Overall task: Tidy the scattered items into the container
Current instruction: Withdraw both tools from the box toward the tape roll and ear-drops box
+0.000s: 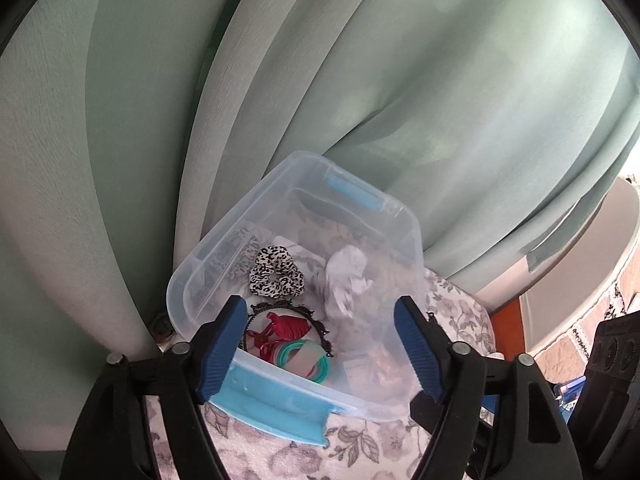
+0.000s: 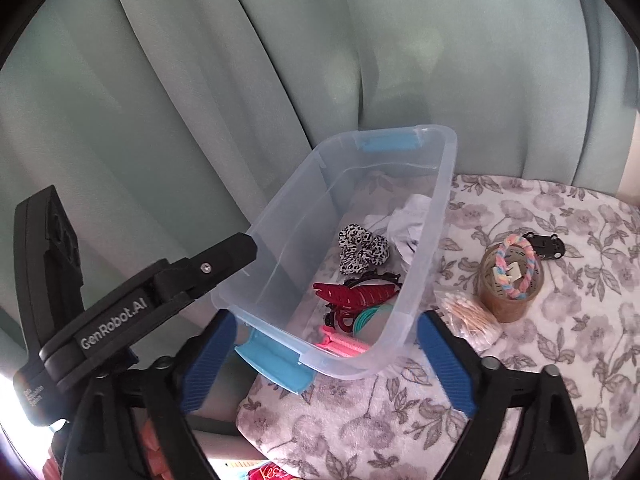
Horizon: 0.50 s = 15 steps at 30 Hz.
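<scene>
done: scrunchies, red claw clip (image 2: 358, 294), hair ties inside container (image 2: 434, 216) ahead | left: tape roll (image 2: 510, 284), cotton swabs (image 2: 470, 320) beside right gripper (image 2: 328, 354) | both grippers released, empty

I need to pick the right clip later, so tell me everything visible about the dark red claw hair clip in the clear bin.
The dark red plastic claw hair clip lies on its side near the front of the clear plastic bin, its toothed jaws closed. It rests across a black ornate headband, beside teal hair ties. No gripper touches it.

two scrunchies (image 2: 363, 249); one container (image 2: 276, 240)
</scene>
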Tool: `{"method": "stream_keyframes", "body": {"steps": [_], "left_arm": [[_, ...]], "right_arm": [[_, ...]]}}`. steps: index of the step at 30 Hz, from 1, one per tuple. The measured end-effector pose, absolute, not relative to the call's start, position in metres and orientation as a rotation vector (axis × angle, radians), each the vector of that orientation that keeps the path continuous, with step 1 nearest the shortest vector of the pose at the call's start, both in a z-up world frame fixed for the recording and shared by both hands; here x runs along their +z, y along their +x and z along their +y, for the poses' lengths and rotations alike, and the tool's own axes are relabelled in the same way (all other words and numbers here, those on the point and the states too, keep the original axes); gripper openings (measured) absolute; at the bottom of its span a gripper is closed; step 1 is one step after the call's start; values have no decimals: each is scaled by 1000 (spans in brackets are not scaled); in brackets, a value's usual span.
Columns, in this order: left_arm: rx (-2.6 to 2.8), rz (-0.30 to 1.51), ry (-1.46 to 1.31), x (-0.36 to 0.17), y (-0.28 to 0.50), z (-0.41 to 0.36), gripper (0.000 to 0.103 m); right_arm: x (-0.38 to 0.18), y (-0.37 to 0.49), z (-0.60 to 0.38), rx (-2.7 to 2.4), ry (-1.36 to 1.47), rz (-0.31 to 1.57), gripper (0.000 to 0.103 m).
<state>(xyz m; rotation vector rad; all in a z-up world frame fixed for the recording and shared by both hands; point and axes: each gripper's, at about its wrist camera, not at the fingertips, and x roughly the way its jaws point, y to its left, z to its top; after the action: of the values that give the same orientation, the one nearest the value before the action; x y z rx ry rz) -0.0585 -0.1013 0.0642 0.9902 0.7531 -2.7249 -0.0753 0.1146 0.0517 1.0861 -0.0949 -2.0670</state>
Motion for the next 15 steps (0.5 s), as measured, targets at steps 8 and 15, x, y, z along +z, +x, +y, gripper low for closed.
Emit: {"method": "stream_keyframes", "body": {"steps": [8,15], "left_arm": [[-2760,694,961,83,-47,-83,80],[-2780,626,919,100,-36,-66,86]], "right_arm": [[64,-67,135,-2088,1051,-131,103],[73,-59,161,-2126,1013,-168,103]]}}
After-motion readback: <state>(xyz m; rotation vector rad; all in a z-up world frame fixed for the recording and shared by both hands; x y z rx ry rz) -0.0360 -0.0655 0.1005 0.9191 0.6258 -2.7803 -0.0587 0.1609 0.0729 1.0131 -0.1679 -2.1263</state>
